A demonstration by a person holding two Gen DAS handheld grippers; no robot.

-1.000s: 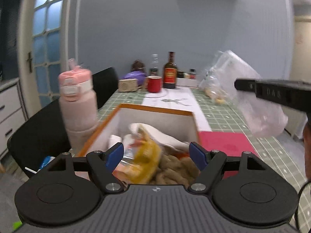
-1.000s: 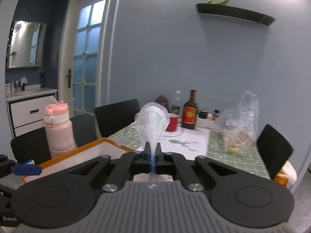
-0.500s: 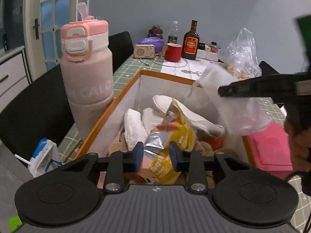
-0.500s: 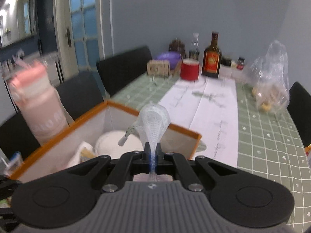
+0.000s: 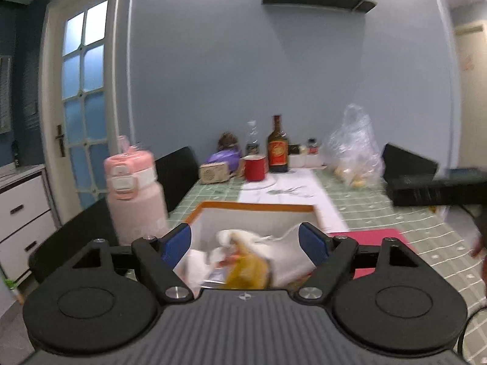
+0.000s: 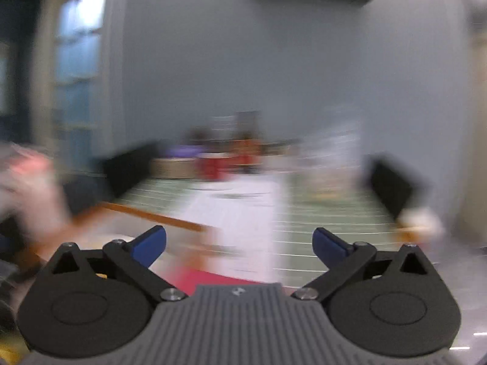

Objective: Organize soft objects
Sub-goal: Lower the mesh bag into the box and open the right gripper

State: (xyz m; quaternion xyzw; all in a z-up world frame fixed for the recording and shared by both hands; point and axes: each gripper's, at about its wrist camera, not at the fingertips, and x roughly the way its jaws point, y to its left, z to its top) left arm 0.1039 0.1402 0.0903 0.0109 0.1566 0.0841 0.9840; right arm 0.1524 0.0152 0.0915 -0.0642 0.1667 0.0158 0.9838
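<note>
left tool (image 5: pixel 245 241) opening wide, nothing gripped, hanging over box (image 5: pixel 255 206) at near bench edge | right tool (image 6: pixel 239 245) opening too, plastic bag gone from it | snack bag (image 5: pixel 246 270), cloths in box | looks like both drops done, next soft thing up

1 orange-rimmed box (image 5: pixel 257 205); 1 pink bottle (image 5: pixel 134 196); 1 red mug (image 5: pixel 255 168); 2 glass bottles (image 5: pixel 277 149).

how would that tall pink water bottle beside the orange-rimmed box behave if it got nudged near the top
The tall pink plastic water bottle stands upright and looks narrow for its height, so a high push would probably tip it rather than slide it. Its rigid body likely would not flex. It stands near the green checked table's edge, so it might fall off.
</note>
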